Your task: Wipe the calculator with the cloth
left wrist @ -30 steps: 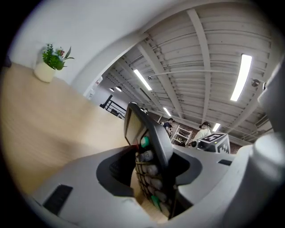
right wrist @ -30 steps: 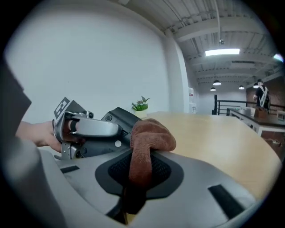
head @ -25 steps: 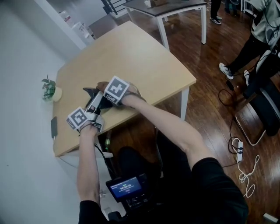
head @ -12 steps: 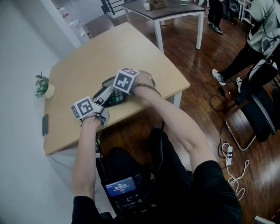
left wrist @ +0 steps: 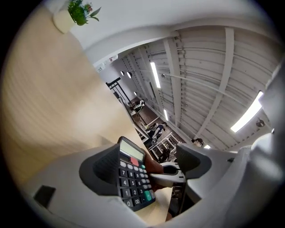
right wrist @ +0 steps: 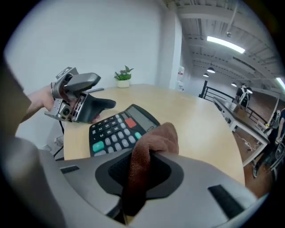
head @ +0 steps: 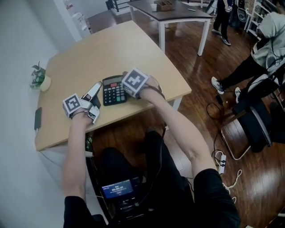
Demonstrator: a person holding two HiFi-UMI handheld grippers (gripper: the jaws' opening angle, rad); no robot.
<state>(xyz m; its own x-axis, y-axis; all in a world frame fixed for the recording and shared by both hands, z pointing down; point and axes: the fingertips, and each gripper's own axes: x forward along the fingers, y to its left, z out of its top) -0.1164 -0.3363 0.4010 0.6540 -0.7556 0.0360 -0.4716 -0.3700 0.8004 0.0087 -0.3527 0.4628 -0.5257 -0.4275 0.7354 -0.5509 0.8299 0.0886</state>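
The black calculator (head: 114, 90) lies flat on the light wooden table (head: 133, 49), keys up. My left gripper (head: 94, 95) is just left of it, jaws wide open and off it. In the left gripper view the calculator (left wrist: 133, 178) shows past the open left gripper (left wrist: 149, 165), touching neither pad. My right gripper (head: 128, 89) sits at the calculator's right edge, its tips hidden under the marker cube. In the right gripper view the right gripper (right wrist: 147, 171) is shut on a brown cloth (right wrist: 153, 142), which hangs just short of the calculator (right wrist: 116, 130).
A small potted plant (head: 38, 76) stands at the table's far left, a dark phone (head: 38, 118) near the left edge. The table's front edge (head: 111, 120) is close below the calculator. A second table (head: 178, 9) and people stand beyond, to the right.
The calculator, earlier held tilted in my left gripper under the cloth, now lies flat on the table. The left gripper has let go and drawn back left; the right gripper has slid off to the right.
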